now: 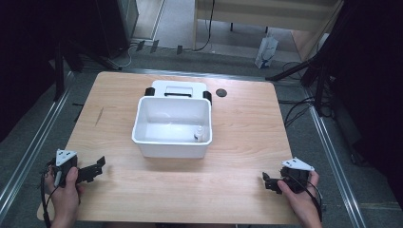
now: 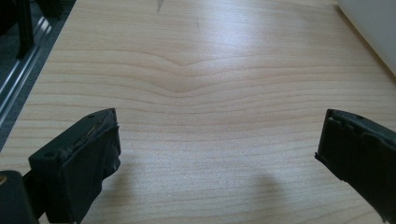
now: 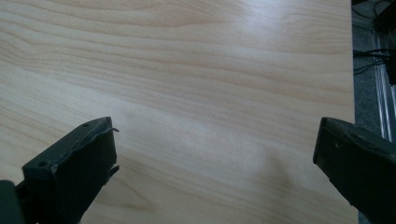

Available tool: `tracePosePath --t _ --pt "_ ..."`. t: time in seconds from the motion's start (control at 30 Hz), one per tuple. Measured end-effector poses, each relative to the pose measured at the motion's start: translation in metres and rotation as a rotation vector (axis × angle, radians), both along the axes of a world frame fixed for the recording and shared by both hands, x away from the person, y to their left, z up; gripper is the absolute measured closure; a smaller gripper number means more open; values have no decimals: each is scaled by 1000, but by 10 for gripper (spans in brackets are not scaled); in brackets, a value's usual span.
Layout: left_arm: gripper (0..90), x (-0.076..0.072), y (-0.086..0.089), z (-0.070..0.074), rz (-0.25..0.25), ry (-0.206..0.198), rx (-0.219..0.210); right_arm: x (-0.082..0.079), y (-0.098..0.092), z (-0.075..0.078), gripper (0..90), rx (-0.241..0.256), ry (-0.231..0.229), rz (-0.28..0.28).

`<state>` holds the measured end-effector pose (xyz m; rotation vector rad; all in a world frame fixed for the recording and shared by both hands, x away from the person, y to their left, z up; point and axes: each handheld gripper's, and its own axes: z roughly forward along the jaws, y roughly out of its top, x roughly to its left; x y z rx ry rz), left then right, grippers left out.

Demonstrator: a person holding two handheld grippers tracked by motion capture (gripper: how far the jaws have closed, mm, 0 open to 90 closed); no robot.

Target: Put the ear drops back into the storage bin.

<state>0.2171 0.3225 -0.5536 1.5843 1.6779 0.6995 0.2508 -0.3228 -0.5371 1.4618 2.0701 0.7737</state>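
At the near edge of the desk (image 1: 237,190) I have both hands resting on the wood, one at each corner. My left hand (image 1: 64,192) holds the left claw (image 1: 97,166), which points toward the middle of the desk; in the left gripper view its two black jaws stand wide apart with bare wood grain between them and nothing gripped. My right hand (image 1: 299,197) holds the right claw (image 1: 267,181), turned inward as well; in the right gripper view its jaws are likewise spread wide over bare wood, empty, with the desk's edge and some floor cables off to the side. Each claw carries a grey three-cornered plate on top.

Further out, near the middle of the desk and well apart from both claws, sits a white plastic tub (image 1: 172,147), open at the top. Inside it, against the near right corner, stands a small white bottle (image 1: 200,134); I cannot tell more about it at this size. A corner of the tub's wall also shows at the top right of the left gripper view.

Just behind the tub, touching or nearly touching its far wall, lies a white lid (image 1: 178,88) with black clips at its sides. Beside that, to the right, a small dark round disc (image 1: 221,92) sits on the wood.
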Motion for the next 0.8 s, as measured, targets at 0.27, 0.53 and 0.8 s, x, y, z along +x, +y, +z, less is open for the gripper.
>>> tracePosePath --t 0.27,0.53,0.8 --pt "2 0 0 0 0 0 0 -20 -22 -12 0 71 -70 -66" --pt "2 0 0 0 -2 -1 -2 -31 -36 -11 0 173 -152 -131" --pt "2 0 -1 0 -2 1 3 -32 -39 -11 0 210 -163 -163"
